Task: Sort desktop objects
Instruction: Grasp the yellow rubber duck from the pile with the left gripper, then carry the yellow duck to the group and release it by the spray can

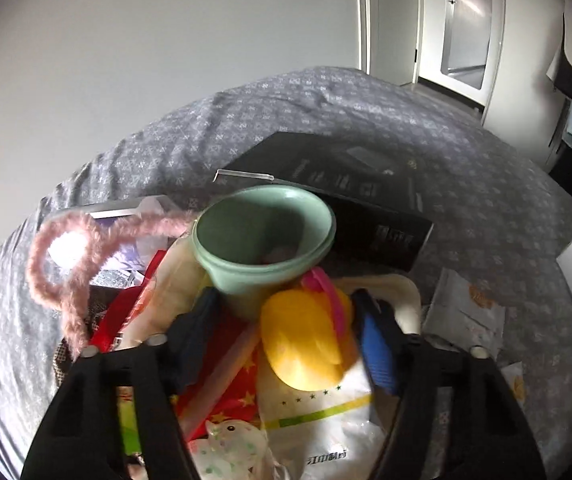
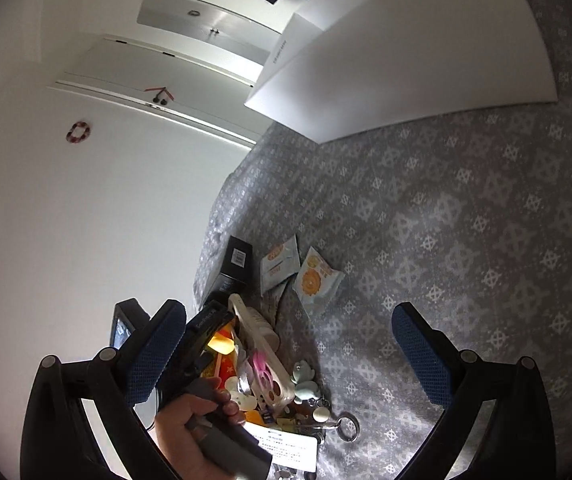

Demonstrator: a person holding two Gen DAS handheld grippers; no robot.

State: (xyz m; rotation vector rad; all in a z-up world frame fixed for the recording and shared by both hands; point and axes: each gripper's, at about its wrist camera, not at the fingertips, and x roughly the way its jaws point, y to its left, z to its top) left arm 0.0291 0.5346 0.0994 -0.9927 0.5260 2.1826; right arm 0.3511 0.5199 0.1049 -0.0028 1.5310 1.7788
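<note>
In the left wrist view my left gripper [image 1: 286,320] hovers open over a heap of small objects on a cream tray [image 1: 408,296]. A yellow plastic piece [image 1: 302,344] lies between its blue fingertips [image 1: 374,344], untouched as far as I can tell. A green cup [image 1: 265,232] stands just beyond, and a pink pipe cleaner [image 1: 69,256] curls at the left. In the right wrist view my right gripper [image 2: 290,344] is open and empty above the grey patterned cloth [image 2: 466,240]. The same heap and the hand holding the left gripper [image 2: 197,420] lie at its lower left.
A black box [image 1: 350,184] lies behind the cup. Two biscuit packets [image 2: 310,272] lie on the cloth beyond the heap. A large white box [image 2: 406,52] stands at the far end. A key ring [image 2: 346,426] and a white label card [image 2: 286,446] lie near the heap.
</note>
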